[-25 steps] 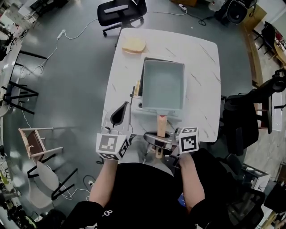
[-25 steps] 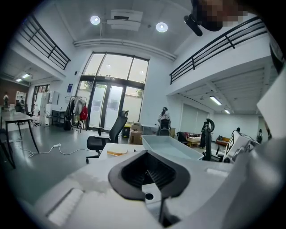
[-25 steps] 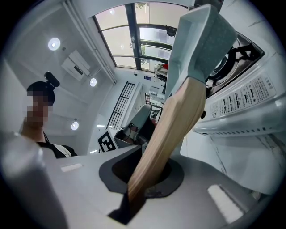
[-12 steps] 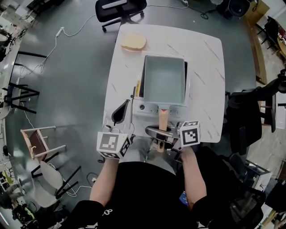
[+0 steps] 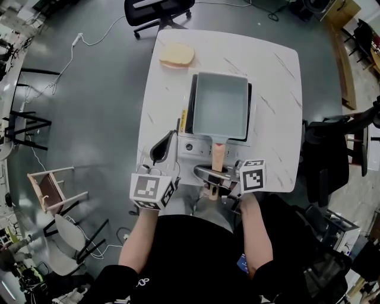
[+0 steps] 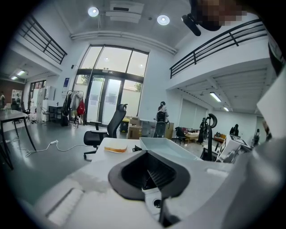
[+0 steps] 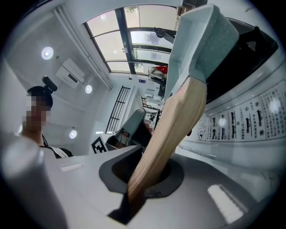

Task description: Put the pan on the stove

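A rectangular pale blue pan (image 5: 219, 107) sits on top of the portable stove (image 5: 199, 146) in the middle of the white table (image 5: 273, 71). Its wooden handle (image 5: 218, 157) points back toward me. My right gripper (image 5: 212, 177) is shut on the handle's near end. In the right gripper view the handle (image 7: 174, 129) runs up out of the jaws to the pan (image 7: 201, 40), above the stove's control panel (image 7: 241, 120). My left gripper (image 5: 161, 148) hangs left of the stove's front corner, shut and holding nothing. In the left gripper view the pan (image 6: 167, 147) lies ahead to the right.
A slice of bread (image 5: 177, 55) lies at the table's far left corner and appears as bread (image 6: 115, 149) in the left gripper view. An office chair (image 5: 157, 9) stands beyond the table, a black chair (image 5: 332, 148) on the right, a wooden stool (image 5: 47, 190) on the left floor.
The pan has slid away from me along the stove, so the stove's front panel now shows. Both grippers have moved forward and a little down with it.
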The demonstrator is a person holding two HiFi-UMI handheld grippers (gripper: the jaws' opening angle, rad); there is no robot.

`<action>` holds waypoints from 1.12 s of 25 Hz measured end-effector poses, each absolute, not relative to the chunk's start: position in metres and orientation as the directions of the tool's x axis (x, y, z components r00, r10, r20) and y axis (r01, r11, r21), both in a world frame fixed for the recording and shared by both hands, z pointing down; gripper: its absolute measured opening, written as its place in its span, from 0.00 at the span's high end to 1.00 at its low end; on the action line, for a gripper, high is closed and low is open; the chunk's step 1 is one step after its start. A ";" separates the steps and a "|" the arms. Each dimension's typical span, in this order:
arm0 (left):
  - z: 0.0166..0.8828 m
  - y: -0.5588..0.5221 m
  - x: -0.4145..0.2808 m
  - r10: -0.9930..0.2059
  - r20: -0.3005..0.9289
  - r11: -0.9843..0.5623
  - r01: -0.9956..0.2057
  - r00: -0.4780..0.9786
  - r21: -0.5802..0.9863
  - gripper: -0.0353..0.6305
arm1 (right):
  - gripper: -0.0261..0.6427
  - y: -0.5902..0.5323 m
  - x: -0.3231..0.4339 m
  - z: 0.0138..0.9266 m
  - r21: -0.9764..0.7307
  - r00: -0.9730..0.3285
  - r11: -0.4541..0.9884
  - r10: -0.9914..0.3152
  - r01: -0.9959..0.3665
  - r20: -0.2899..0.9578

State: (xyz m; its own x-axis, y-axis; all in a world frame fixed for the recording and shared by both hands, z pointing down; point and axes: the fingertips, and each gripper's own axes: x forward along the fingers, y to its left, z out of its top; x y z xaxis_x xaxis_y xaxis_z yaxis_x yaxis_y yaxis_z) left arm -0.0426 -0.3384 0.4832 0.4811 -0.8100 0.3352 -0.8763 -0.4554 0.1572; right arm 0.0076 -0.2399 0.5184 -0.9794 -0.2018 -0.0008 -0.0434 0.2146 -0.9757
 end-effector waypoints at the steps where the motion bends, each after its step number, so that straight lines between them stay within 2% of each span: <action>1: 0.484 -0.340 -0.043 -0.808 0.338 -0.456 -0.876 0.482 0.158 0.95 | 0.92 -0.241 0.007 0.520 -0.976 -0.979 0.211 -0.202 -0.043 -0.001; 21: 0.494 -0.350 -0.039 -0.789 0.355 -0.471 -0.865 0.501 0.175 0.95 | 0.92 -0.249 0.004 0.533 -0.978 -0.975 0.199 -0.224 -0.063 0.018; 28: 0.493 -0.349 -0.041 -0.789 0.352 -0.471 -0.864 0.503 0.179 0.95 | 0.92 -0.252 0.003 0.533 -0.979 -0.969 0.198 -0.248 -0.041 -0.010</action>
State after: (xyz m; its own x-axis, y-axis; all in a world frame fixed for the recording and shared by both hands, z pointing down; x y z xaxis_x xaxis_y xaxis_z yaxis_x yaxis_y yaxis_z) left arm -0.0405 -0.3490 0.4930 0.5033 -0.7893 0.3518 -0.8638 -0.4710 0.1791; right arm 0.0031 -0.2521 0.5332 -0.9686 -0.2483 -0.0097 -0.0410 0.1983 -0.9793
